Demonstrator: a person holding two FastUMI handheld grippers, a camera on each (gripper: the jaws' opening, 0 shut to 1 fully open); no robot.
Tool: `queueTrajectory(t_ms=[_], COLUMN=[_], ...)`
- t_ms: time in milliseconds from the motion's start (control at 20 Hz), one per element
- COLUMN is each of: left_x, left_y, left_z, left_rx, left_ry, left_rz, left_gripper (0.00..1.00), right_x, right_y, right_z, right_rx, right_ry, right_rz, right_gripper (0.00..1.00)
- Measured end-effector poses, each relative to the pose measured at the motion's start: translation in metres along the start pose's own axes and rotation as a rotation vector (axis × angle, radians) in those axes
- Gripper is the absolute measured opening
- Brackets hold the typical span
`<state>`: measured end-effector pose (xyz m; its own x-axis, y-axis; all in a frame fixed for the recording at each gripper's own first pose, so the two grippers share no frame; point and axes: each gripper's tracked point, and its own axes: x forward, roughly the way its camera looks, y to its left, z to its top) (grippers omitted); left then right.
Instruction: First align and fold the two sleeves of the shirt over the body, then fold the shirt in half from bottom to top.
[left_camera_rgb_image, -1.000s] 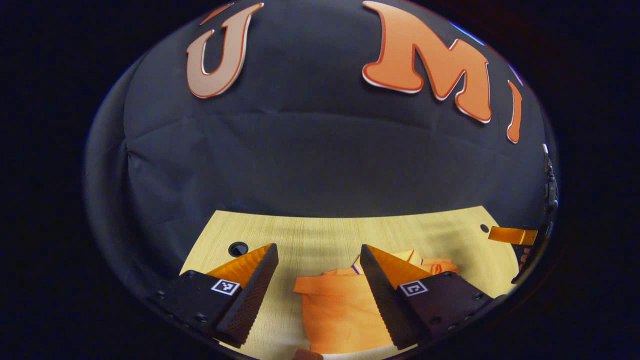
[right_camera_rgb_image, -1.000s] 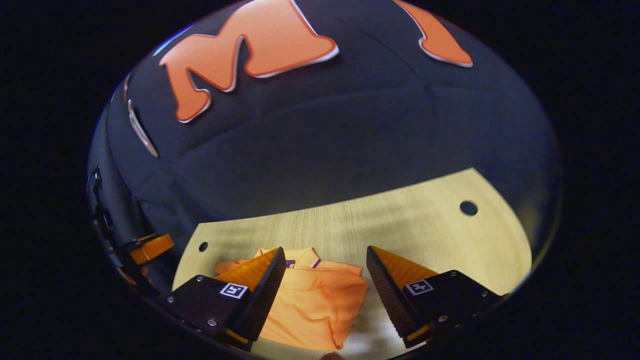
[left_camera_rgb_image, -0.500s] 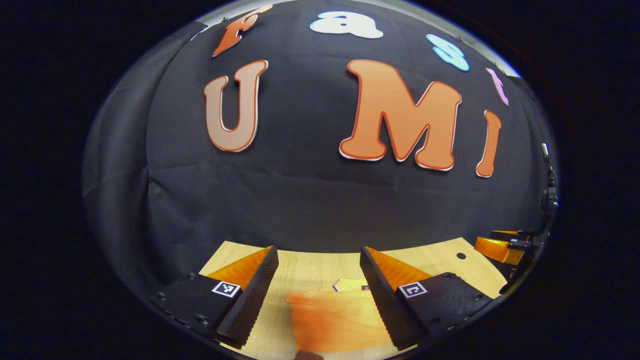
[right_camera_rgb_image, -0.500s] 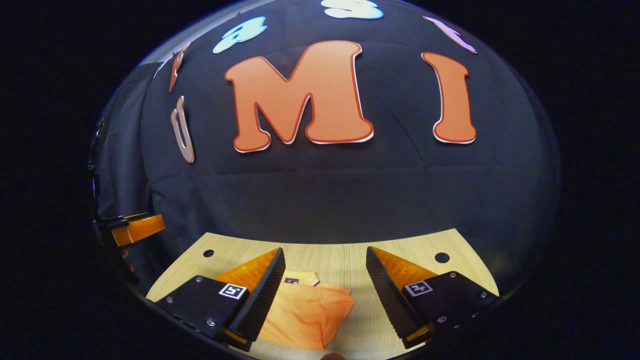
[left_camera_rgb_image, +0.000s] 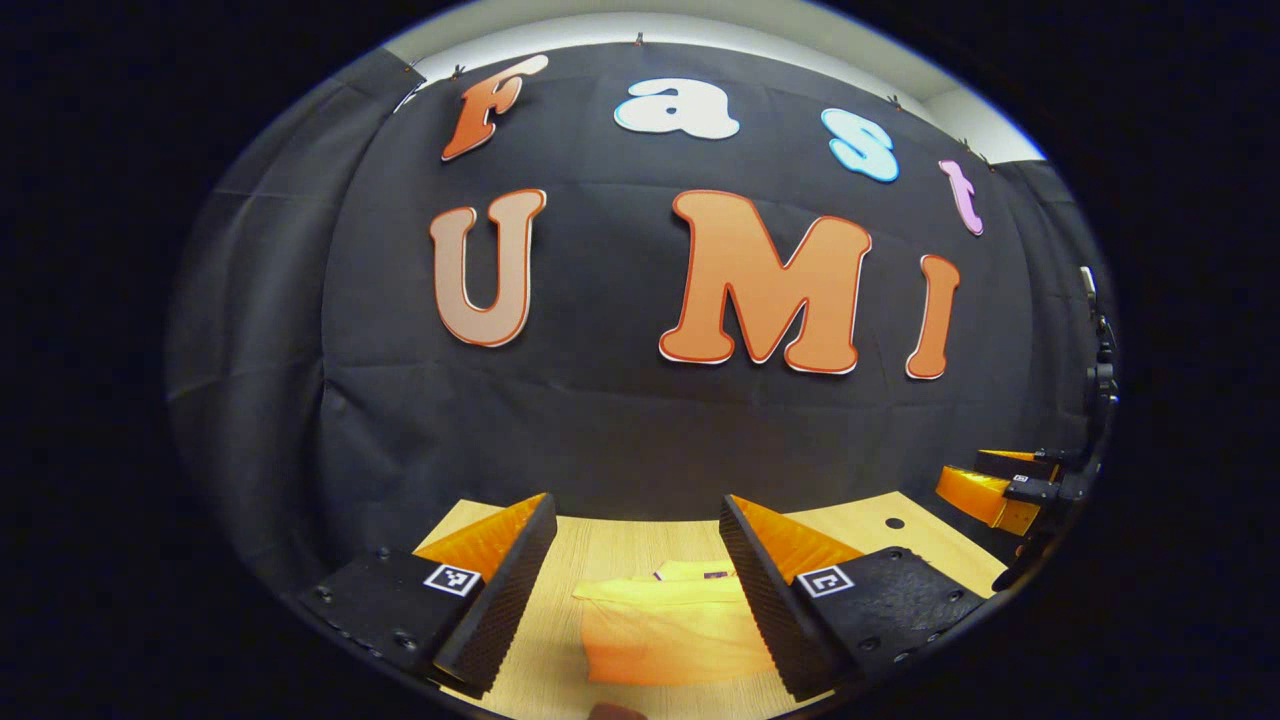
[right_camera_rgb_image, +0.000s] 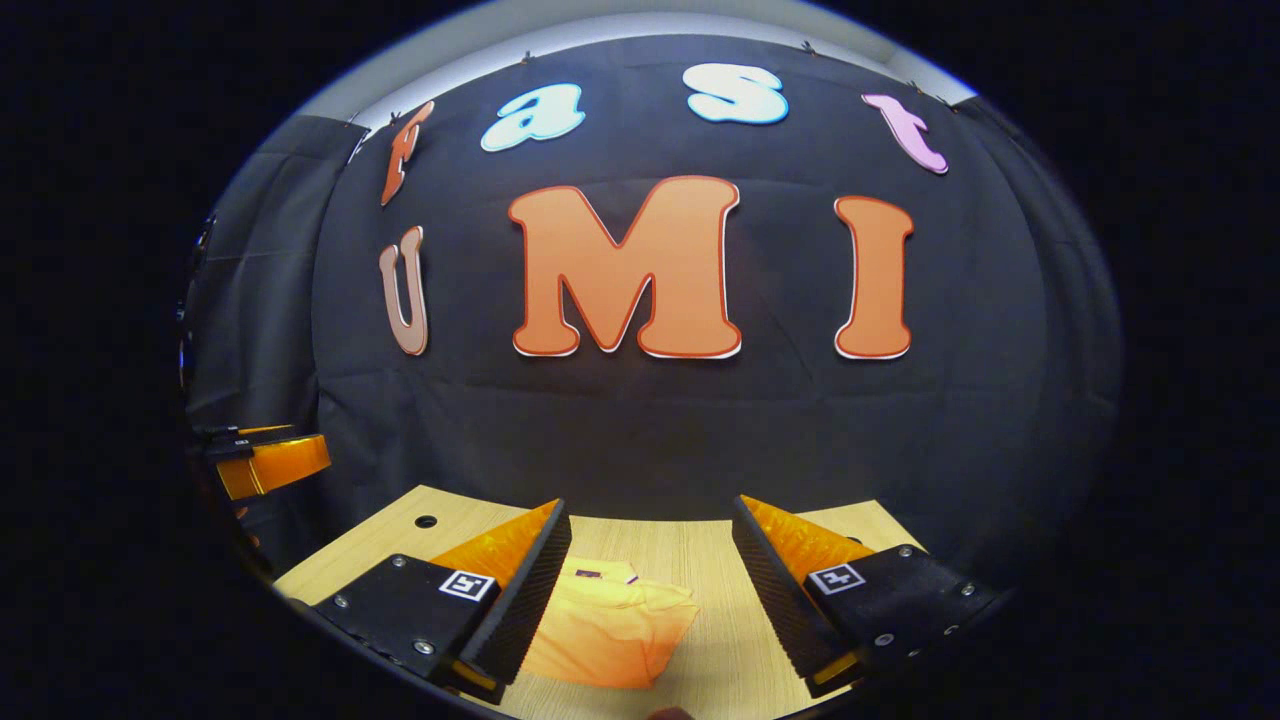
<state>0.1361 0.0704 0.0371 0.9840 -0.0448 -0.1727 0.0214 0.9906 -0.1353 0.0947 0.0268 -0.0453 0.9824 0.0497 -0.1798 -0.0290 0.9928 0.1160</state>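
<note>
We see an orange shirt (left_camera_rgb_image: 672, 635) lying on the table (left_camera_rgb_image: 610, 545). It is folded into a small flat bundle. Its collar end, with a tiny dark tag, points toward the black wall.

In the left gripper view, the left gripper (left_camera_rgb_image: 638, 590) is wide open. Nothing is between its fingers (left_camera_rgb_image: 497, 600). It hangs above the table, and the shirt lies lower down, behind the gap, close to the finger on the right of the picture. That finger hides part of the shirt. We also see the right gripper (left_camera_rgb_image: 990, 490) far off from the shirt, at the right edge of this view, past a small round hole (left_camera_rgb_image: 894, 523) in the table. We cannot tell from here if it is open.

In the right gripper view, the right gripper (right_camera_rgb_image: 650, 595) is wide open too, and it holds nothing. The shirt (right_camera_rgb_image: 612, 635) lies on the table (right_camera_rgb_image: 700, 550) just beside the finger on the left of the picture, which covers one side of it. Away from the shirt, at the left edge of this view, we see the left gripper (right_camera_rgb_image: 265, 460) above the table, near another round hole (right_camera_rgb_image: 426, 521).
</note>
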Motion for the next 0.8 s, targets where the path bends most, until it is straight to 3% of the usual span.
queueTrajectory(t_ms=[400,800], left_x=[-0.067,-0.117], left_y=[0.000,0.001], left_z=[-0.011,-0.006], left_rx=[0.056,0.056], left_ry=[-0.046,-0.117], left_rz=[-0.067,-0.049], left_gripper=[0.98,0.98], right_x=[-0.062,-0.095], right_y=[0.045,0.081], right_z=[0.013,0.009], right_rx=[-0.028,-0.025], right_ry=[-0.065,-0.100], right_rz=[-0.024,-0.006], right_gripper=[0.97,0.98])
